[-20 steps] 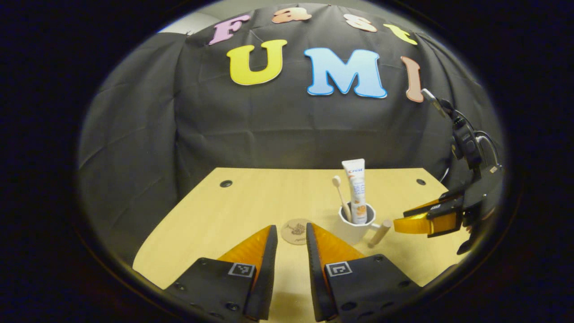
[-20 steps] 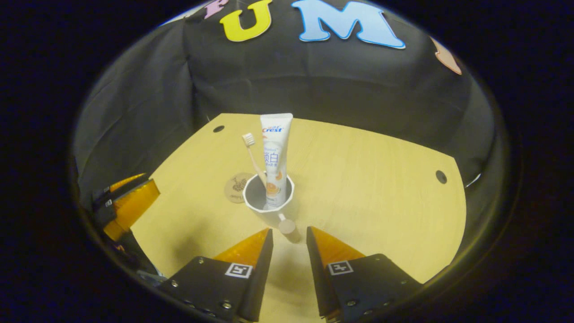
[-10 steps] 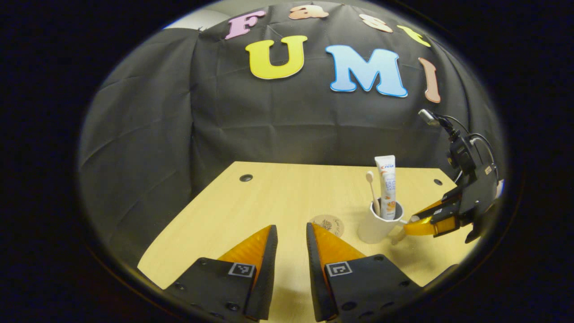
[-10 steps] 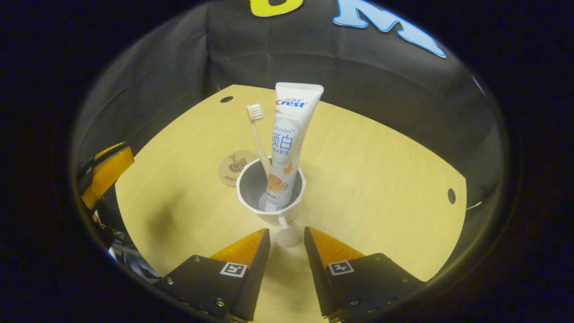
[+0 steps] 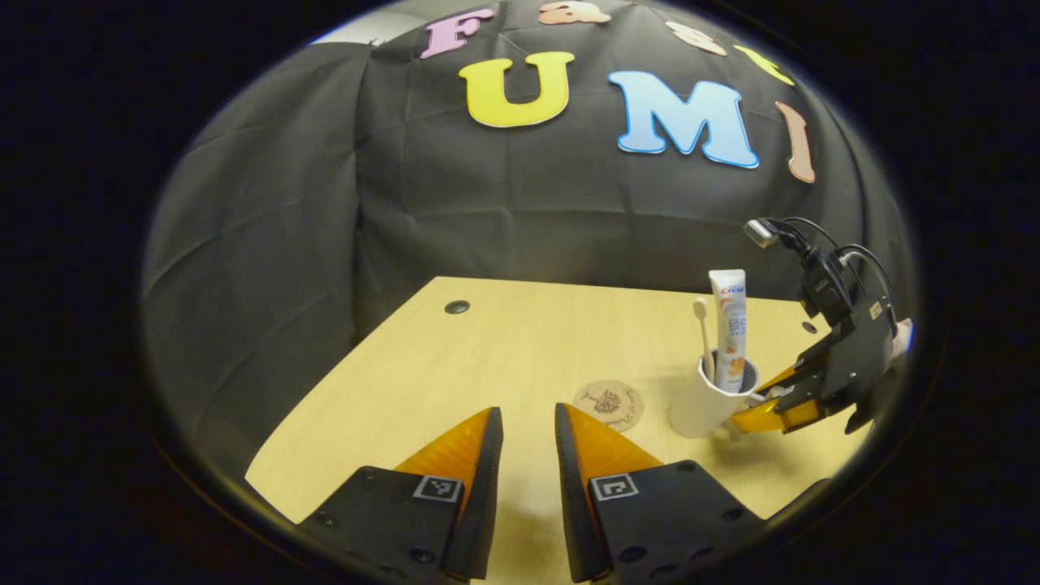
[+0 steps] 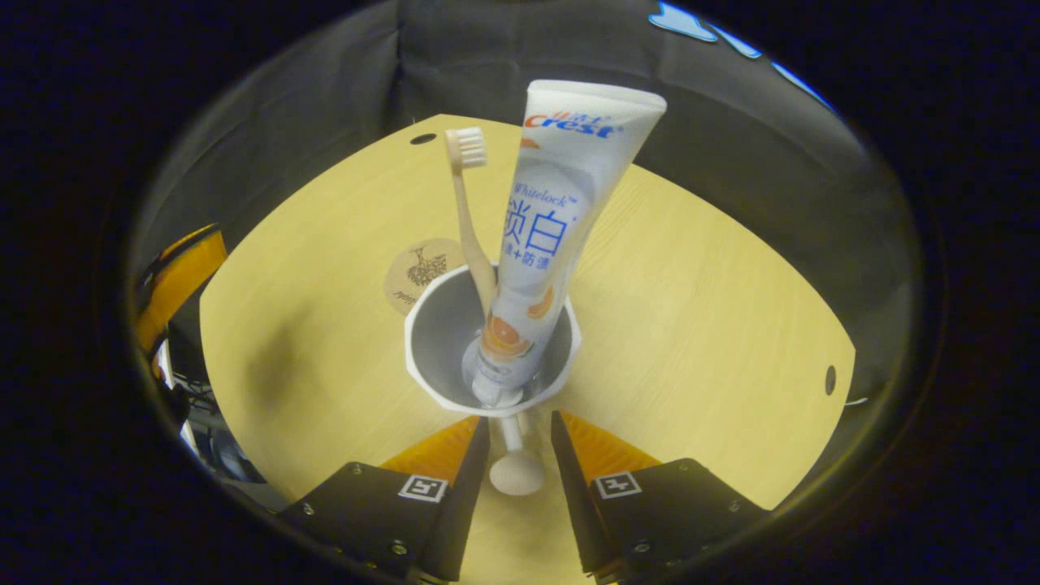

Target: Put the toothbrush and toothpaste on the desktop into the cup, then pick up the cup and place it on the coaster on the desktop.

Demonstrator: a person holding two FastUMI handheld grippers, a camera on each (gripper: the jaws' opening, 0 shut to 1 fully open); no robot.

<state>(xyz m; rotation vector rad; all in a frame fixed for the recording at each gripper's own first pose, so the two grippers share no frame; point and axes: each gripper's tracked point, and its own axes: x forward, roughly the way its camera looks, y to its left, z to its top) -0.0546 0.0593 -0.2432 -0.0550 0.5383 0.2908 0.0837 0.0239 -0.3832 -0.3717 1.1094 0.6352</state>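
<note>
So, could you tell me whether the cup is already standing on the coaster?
No, the cup stands on the bare desk, with the coaster lying apart beside it.

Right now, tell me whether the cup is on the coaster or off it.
Off. The cup stands on the desktop beside the coaster, with the toothbrush and toothpaste upright inside it.
</note>
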